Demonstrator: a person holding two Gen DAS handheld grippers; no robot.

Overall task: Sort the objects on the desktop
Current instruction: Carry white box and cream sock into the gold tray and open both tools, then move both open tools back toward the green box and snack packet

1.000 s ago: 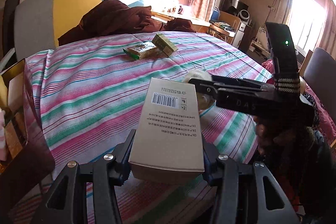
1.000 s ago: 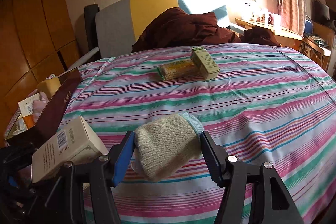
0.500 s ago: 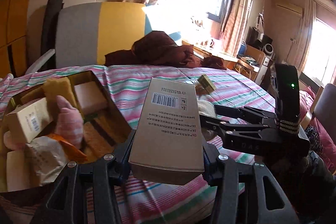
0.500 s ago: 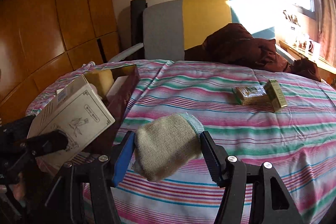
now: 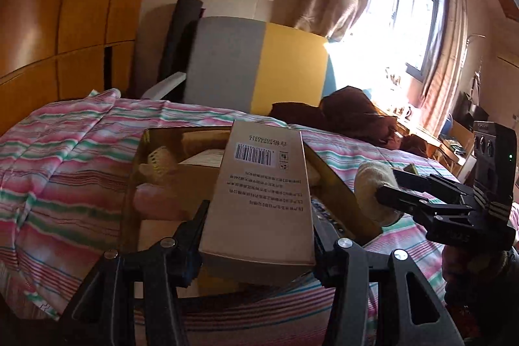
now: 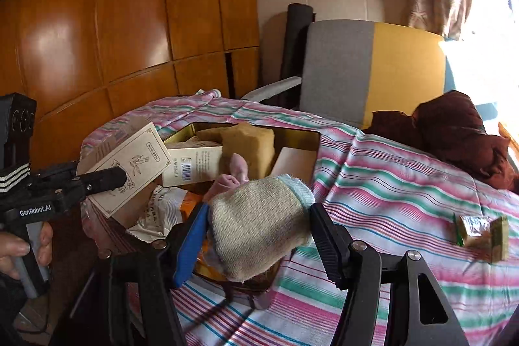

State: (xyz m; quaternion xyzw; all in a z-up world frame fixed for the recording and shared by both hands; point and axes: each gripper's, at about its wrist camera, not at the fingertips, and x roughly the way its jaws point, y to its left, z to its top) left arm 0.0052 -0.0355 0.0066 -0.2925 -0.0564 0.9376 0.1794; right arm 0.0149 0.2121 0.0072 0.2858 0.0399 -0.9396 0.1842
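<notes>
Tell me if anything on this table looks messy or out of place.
Yes. The gold-lined storage box is crammed: a barcoded white carton, a tan sponge block and a crumpled plastic bag lie tilted at mixed angles. Two small green packets sit loose on the striped tablecloth.

White lettering "GenRobot.AI" stands on the black body of the left gripper (image 6: 107,177); the tan cardboard box (image 5: 259,193) it holds bears a barcode and printed lines too small to read.
</notes>
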